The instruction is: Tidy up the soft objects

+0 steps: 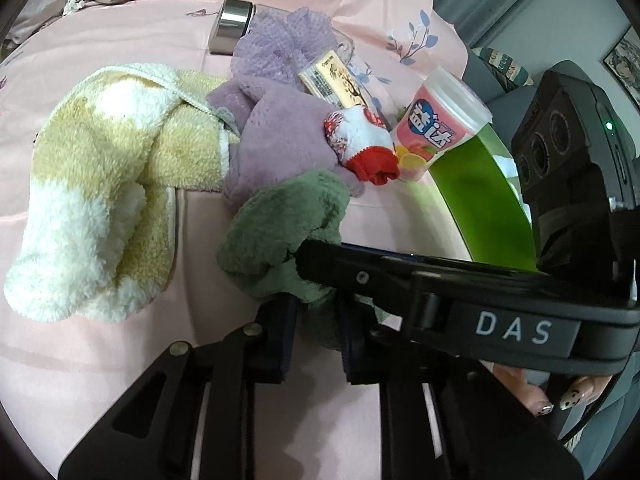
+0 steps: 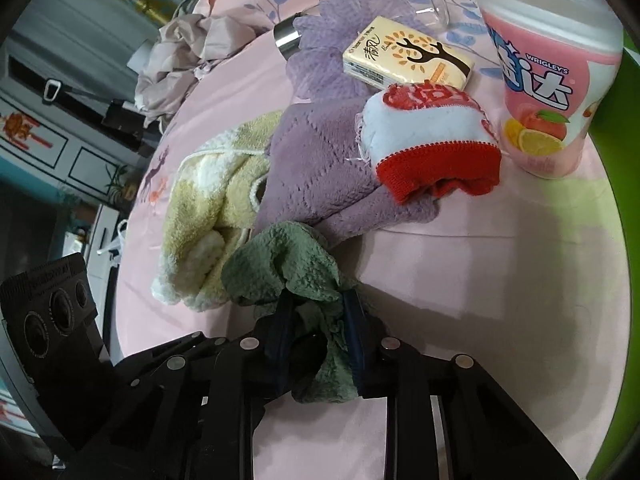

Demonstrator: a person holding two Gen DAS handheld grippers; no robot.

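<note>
Both claws, the left gripper (image 1: 316,320) and right gripper (image 2: 320,340), are clamped on the one green cloth (image 2: 280,268) on the pink bedsheet (image 2: 460,280), beside one yellow towel (image 1: 100,184), one purple towel (image 2: 320,160) and one red-and-white sock (image 2: 432,140).

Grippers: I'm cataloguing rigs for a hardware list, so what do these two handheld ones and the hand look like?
Both the left gripper and right gripper are matte black linkages with silver rivets and dark blue finger pads. The right one bears white "DAS" lettering and a three-lens camera block. The person's fingernails carry painted nail art.
</note>
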